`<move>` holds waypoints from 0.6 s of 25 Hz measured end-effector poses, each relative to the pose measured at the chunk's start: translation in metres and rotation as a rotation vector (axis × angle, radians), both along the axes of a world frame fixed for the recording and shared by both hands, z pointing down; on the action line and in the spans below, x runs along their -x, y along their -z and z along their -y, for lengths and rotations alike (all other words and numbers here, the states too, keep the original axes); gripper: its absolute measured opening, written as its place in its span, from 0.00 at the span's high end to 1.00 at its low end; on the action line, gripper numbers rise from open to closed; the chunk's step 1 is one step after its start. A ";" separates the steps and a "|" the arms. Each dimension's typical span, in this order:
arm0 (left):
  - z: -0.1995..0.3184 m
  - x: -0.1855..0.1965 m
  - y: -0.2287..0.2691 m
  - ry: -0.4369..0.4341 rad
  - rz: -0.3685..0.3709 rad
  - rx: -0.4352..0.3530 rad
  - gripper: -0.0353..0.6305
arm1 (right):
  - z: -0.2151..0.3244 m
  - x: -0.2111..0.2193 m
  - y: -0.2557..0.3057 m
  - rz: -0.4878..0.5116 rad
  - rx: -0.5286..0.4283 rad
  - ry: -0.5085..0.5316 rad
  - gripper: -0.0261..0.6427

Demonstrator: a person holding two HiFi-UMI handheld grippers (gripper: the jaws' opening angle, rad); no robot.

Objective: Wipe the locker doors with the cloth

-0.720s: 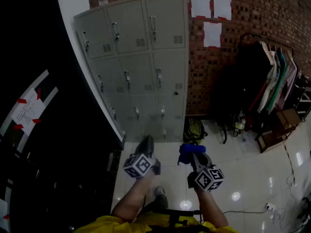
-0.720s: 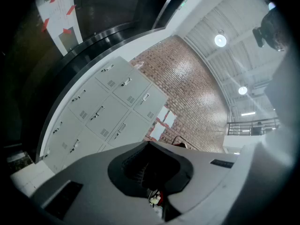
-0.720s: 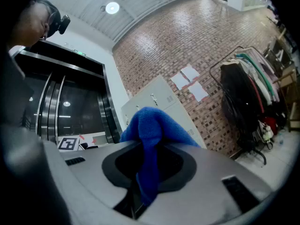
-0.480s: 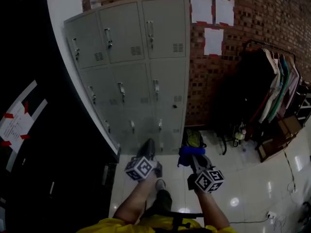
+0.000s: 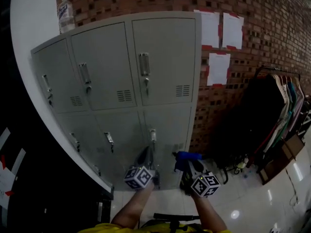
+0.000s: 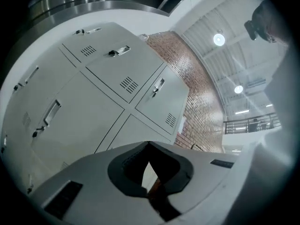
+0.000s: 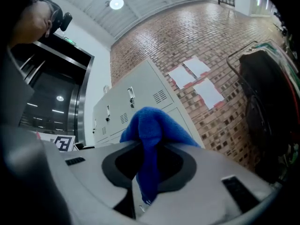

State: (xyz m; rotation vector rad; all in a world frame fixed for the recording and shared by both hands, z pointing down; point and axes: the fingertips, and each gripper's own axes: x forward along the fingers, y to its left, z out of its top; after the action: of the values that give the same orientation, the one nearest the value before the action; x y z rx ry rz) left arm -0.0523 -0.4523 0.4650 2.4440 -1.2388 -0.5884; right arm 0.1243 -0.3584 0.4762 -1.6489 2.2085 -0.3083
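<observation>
A bank of grey metal lockers (image 5: 121, 81) stands against the brick wall, its doors shut, each with a handle and vent slots. My right gripper (image 5: 188, 161) is shut on a blue cloth (image 5: 187, 156) that bunches over its jaws, held in front of the lower right doors. In the right gripper view the blue cloth (image 7: 152, 125) hangs between the jaws, with the lockers (image 7: 136, 102) behind. My left gripper (image 5: 146, 158) is beside it, in front of the lower middle door, jaws together and holding nothing. The left gripper view shows the lockers (image 6: 108, 93) close ahead.
A water bottle (image 5: 66, 13) stands on top of the lockers. Three paper sheets (image 5: 218, 28) are taped to the brick wall. A clothes rack (image 5: 279, 106) with hanging garments stands at the right. A white wall (image 5: 26, 57) borders the lockers' left side. Glossy floor tiles (image 5: 272, 198) lie below.
The lockers have grown much larger in the head view as I came closer. Both grippers, earlier over the floor, now sit in front of the lower doors.
</observation>
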 end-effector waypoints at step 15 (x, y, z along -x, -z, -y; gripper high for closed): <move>0.107 -0.059 0.086 0.096 0.081 -0.160 0.96 | 0.184 -0.054 0.358 -0.313 -0.429 -0.013 0.86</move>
State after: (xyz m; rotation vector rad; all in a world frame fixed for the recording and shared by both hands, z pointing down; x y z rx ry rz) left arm 0.0068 -0.5590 0.3792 2.5729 -1.3973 -0.6436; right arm 0.1788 -0.5424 0.1183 -1.5463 2.2687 0.4296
